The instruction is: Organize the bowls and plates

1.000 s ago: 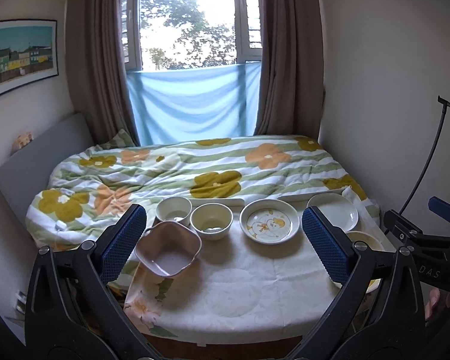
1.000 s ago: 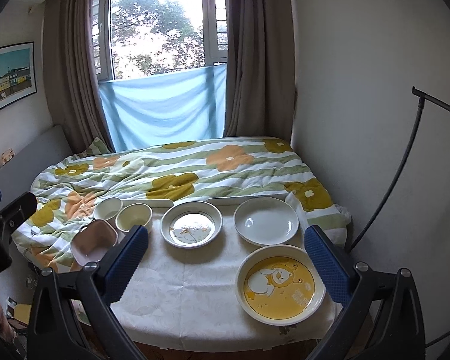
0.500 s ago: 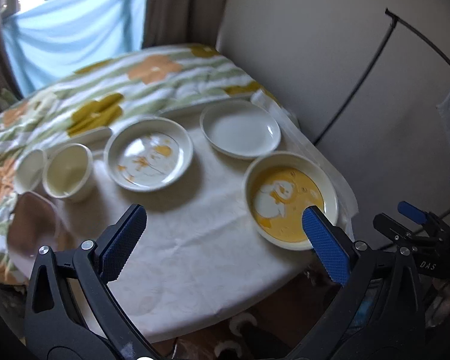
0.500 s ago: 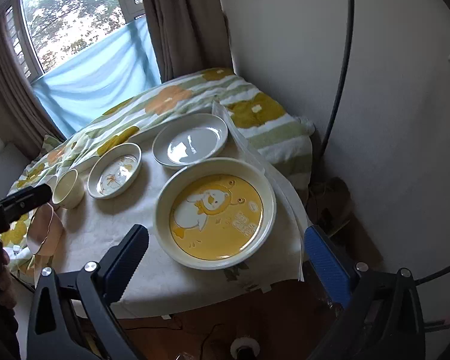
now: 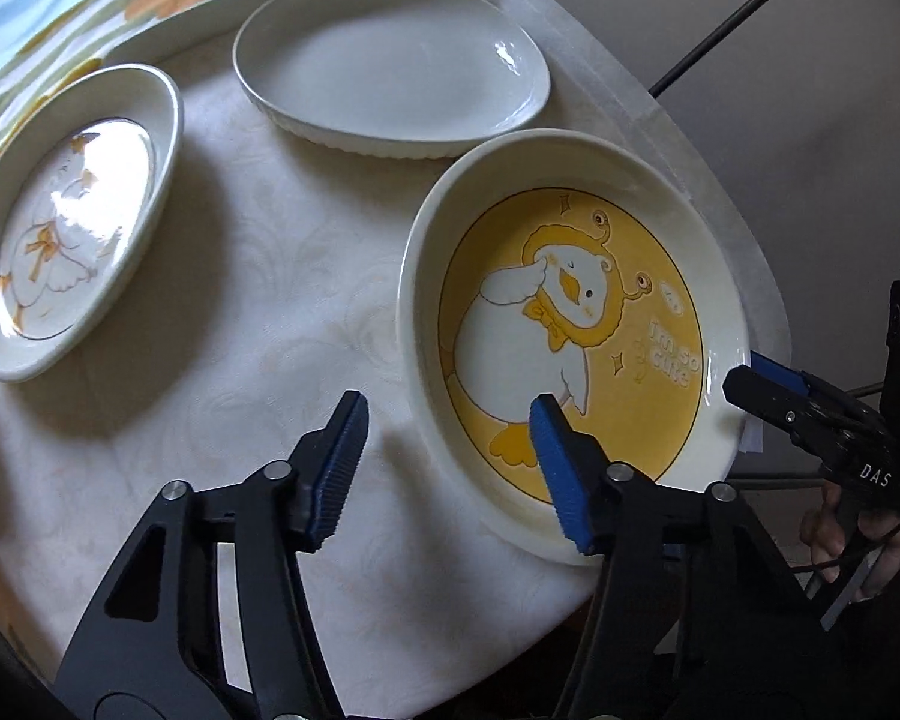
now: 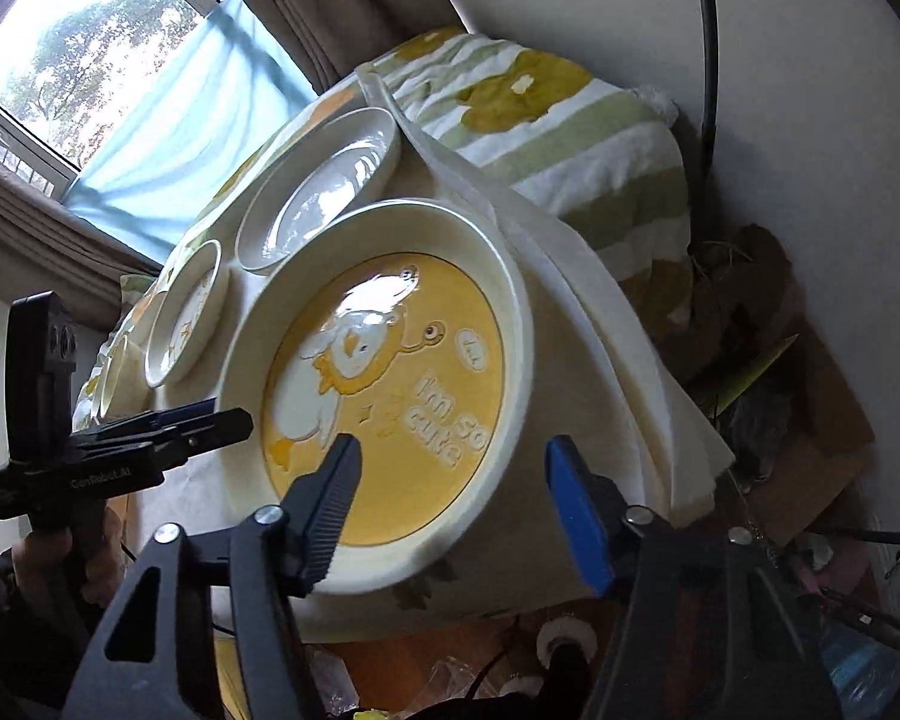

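Both grippers hang spread wide around the yellow duck plate (image 5: 570,324). The left gripper (image 5: 450,468) straddles its near rim, one finger inside; the right gripper (image 6: 456,504) straddles the opposite rim. The white plate (image 5: 390,60) sits just beyond.

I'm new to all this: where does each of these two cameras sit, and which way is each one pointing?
Left wrist view: sits on the left tongs, looking down along them at the yellow duck plate; the tongs straddle its near-left rim, and the right hand shows at the edge.
Right wrist view: sits on the right tongs, looking across the same plate from its right side toward the window; the left hand shows.
Both share the duck plate, the plain white plate and the smaller duck plate.
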`<move>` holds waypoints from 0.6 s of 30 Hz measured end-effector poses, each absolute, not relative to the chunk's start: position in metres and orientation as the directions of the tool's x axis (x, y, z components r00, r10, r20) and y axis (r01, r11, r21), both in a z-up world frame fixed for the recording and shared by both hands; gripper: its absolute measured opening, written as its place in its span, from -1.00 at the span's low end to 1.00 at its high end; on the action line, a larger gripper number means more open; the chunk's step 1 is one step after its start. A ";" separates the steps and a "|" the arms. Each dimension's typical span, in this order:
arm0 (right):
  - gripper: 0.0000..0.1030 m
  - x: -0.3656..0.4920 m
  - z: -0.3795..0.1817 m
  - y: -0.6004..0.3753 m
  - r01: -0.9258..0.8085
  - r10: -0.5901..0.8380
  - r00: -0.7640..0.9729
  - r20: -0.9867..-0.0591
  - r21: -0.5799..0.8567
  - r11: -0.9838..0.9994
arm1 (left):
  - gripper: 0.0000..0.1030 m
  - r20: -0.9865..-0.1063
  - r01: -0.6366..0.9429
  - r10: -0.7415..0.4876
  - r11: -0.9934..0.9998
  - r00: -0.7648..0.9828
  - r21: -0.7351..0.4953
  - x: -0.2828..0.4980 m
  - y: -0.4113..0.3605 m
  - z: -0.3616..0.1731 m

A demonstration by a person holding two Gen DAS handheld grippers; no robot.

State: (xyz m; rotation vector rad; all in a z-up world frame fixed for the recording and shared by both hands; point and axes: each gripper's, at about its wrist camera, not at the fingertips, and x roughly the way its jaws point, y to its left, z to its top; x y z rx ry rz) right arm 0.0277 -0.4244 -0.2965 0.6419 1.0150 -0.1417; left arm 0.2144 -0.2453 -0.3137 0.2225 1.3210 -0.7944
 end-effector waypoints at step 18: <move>-0.73 0.048 -0.315 -0.442 0.355 0.192 0.523 -0.831 0.417 0.837 | -0.63 -0.919 0.631 -0.390 0.727 0.054 -0.271 0.220 -0.260 -0.342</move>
